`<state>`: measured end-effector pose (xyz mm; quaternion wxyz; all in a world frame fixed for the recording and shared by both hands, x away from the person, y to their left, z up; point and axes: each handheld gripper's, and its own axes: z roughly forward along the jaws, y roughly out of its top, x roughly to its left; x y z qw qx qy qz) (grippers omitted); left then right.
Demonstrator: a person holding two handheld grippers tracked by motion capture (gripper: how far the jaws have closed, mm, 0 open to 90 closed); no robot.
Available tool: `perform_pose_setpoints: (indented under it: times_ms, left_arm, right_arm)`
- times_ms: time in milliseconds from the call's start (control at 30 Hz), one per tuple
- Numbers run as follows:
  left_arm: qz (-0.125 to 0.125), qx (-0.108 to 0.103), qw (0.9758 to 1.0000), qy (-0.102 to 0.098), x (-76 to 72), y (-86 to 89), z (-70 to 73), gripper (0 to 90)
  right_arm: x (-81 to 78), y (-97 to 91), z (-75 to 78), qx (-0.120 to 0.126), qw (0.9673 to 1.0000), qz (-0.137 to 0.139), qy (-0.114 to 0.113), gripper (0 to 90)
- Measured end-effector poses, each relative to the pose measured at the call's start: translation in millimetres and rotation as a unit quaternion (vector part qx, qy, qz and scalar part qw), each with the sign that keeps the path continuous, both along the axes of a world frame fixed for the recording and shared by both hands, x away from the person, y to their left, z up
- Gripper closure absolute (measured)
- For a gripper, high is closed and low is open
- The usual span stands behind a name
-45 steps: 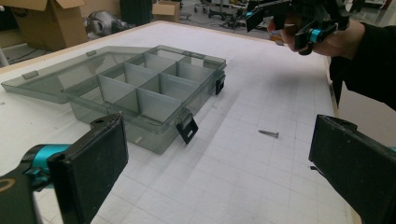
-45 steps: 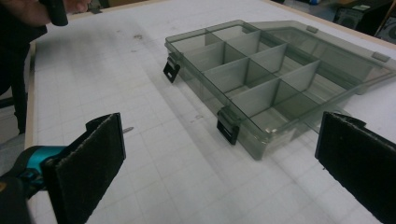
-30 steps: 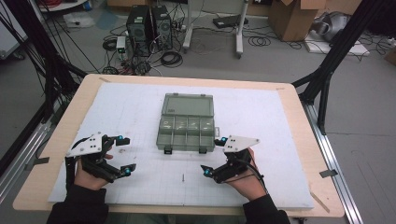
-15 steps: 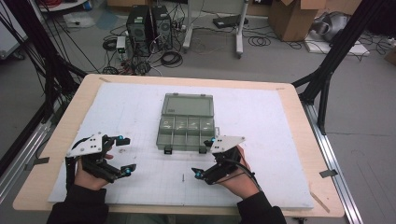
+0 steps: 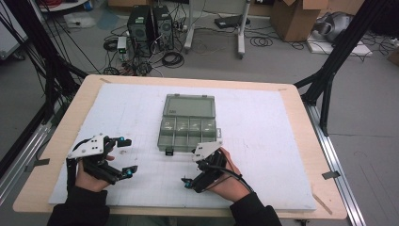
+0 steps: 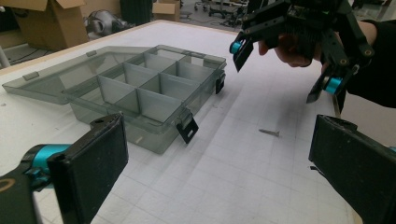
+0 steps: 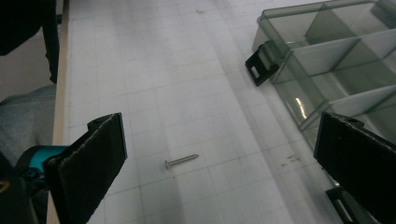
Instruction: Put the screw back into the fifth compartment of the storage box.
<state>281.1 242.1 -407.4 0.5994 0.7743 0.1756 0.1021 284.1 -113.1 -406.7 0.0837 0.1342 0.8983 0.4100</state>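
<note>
Screw [image 7: 181, 161] lies flat on the white table mat [image 5: 263, 141] toward its near edge, just short of the open compartment box [image 5: 188, 128]. Our right gripper [image 5: 200, 165] hovers over it, jaws apart; the left gripper [image 5: 123, 155] waits, jaws apart too. We judge a shallow pinch could roll the screw away.

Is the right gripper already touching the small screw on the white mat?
Apart. In the right gripper view the screw lies flat on the mat between the open jaws of the right gripper, with bare mat on both sides.
</note>
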Motion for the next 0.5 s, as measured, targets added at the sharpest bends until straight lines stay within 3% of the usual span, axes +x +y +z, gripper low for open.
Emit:
perform_pose_setpoints:
  times_ms: [333, 500]
  left_arm:
    - [-0.001, 0.001, 1.0, -0.001, 0.0, -0.5, 0.3, 5.0]
    - [0.0, 0.001, 1.0, -0.001, 0.0, -1.0, 0.2, 5.0]
  right_arm:
    - [1.0, 13.5, -9.5, -0.05, 0.9986, 0.012, 0.013, 4.5]
    - [2.5, 18.1, -12.8, -0.071, 0.9972, 0.001, 0.025, 5.5]
